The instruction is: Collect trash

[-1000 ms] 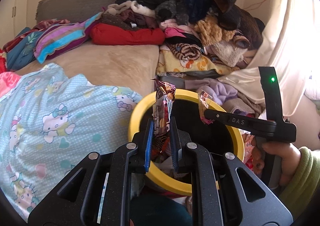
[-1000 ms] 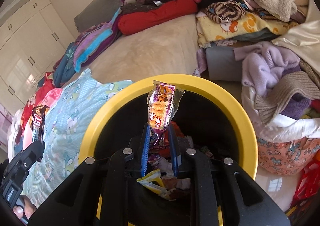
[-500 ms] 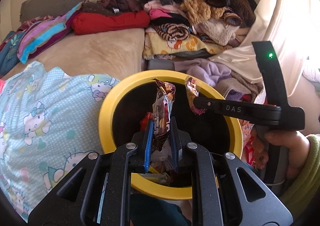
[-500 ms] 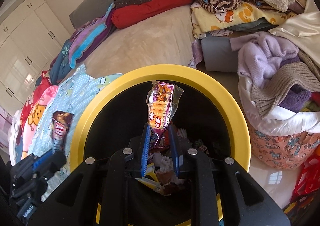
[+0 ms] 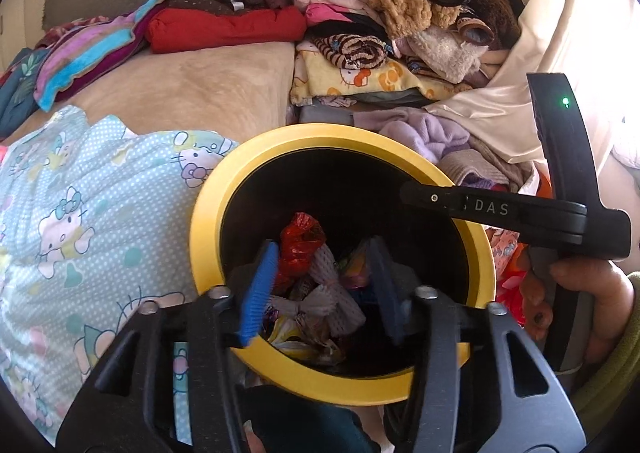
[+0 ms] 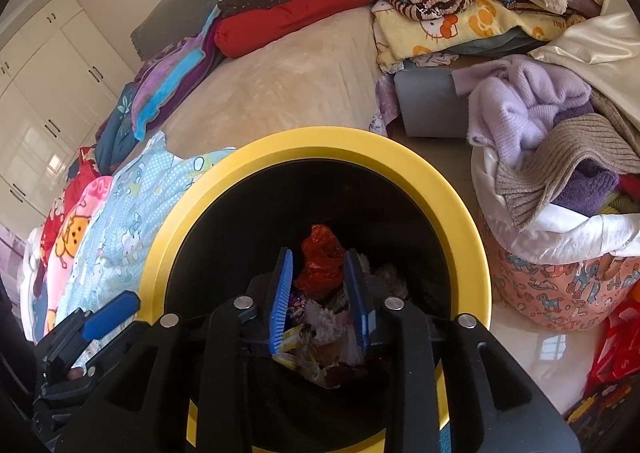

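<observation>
In the left wrist view, the left gripper (image 5: 324,289) hangs over the round black bin with the yellow rim (image 5: 208,221), its blue-padded fingers (image 5: 260,289) spread apart and empty above the crumpled red wrapper (image 5: 300,249) and the pale wrappers (image 5: 320,305) lying inside; the right gripper (image 5: 416,195) reaches across the bin's right rim from the person's right hand (image 5: 580,305), and its finger state cannot be told there. In the right wrist view, the right gripper (image 6: 322,293) also sits above that bin (image 6: 460,213), fingers parted with nothing held, the red wrapper (image 6: 322,265) showing between them down in the bin, while the left gripper's blue pad (image 6: 110,315) shows at the lower left beside the light blue cartoon-print blanket (image 6: 132,221).
</observation>
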`<state>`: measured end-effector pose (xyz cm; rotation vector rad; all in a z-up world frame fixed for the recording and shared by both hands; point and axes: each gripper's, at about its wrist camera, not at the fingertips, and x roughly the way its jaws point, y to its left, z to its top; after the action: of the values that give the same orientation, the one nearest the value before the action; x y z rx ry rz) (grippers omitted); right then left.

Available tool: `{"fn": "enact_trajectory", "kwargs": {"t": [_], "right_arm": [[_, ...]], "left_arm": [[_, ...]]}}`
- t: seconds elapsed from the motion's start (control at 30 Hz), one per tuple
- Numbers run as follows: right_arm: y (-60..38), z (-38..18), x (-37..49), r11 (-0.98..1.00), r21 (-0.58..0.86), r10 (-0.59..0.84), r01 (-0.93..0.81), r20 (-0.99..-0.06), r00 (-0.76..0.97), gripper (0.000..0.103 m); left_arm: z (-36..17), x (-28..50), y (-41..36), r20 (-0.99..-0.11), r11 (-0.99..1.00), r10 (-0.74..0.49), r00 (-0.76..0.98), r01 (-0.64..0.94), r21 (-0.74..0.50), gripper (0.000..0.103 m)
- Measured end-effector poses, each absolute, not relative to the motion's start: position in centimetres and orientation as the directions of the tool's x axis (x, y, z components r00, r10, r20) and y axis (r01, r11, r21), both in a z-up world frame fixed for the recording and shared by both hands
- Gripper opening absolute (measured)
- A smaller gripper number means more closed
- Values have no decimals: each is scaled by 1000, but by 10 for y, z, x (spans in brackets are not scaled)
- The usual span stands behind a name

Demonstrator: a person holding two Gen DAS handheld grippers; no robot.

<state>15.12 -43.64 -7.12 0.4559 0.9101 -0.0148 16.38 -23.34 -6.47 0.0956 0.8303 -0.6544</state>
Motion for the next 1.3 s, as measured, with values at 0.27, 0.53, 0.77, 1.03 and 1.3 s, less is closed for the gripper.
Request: {"fn": "enact_trajectory", "kwargs": {"t": [0.27, 0.53, 0.77, 1.03, 1.3], "right_arm": [[-427, -58, 143, 917, 356, 173, 179, -760, 627, 49], [-392, -14, 116, 964, 254, 129, 75, -697, 706, 76], [-360, 13, 91, 968, 248, 126, 34, -599, 791, 96], [-318, 21, 51, 983, 185, 75, 13, -461, 884, 97], [-295, 17, 17, 994, 108, 34, 4, -351, 936, 97]], "left_arm": [[-50, 159, -211, -697, 827, -489, 524, 531, -181, 82], [-30, 142, -166, -655, 875, -449, 608, 448, -184, 92], [-12, 120, -118, -596, 927, -362, 717, 346, -146, 92], [-5, 92, -76, -519, 957, -291, 804, 253, -143, 92], [-5, 71, -47, -479, 980, -197, 856, 158, -121, 92]]}}
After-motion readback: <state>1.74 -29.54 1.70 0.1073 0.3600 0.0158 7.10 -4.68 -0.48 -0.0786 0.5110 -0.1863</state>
